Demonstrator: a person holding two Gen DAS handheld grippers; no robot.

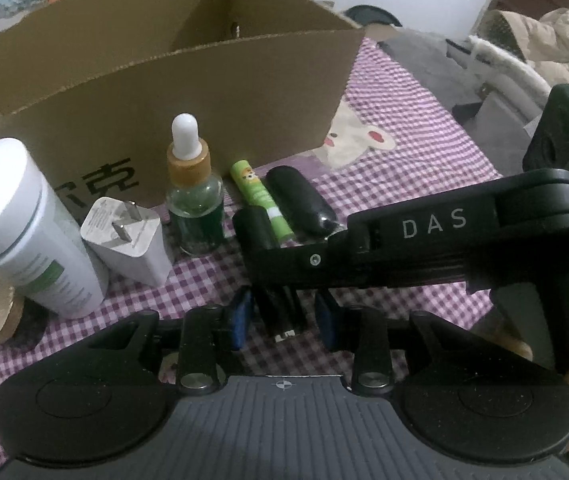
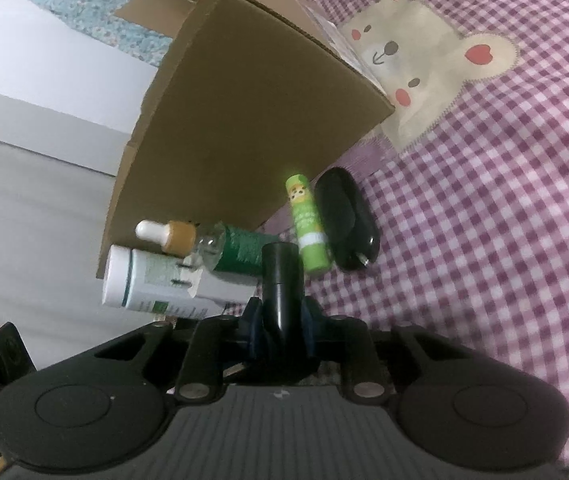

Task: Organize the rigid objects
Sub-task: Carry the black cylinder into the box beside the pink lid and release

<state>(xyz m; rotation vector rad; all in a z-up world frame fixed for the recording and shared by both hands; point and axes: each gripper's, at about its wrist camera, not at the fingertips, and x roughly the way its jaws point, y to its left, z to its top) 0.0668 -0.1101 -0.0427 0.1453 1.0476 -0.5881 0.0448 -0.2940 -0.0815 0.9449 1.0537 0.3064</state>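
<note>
While clamped: black tube [image 2: 280,280], right gripper [image 2: 282,330].

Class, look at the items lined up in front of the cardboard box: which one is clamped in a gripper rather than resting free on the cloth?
The black tube, pinched by the right gripper. The green lip balm and black oval case beside it lie untouched.

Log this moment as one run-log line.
right gripper: shut on black tube | left gripper: holding nothing | green stick, dropper bottle, charger: on cloth | box: open
</note>
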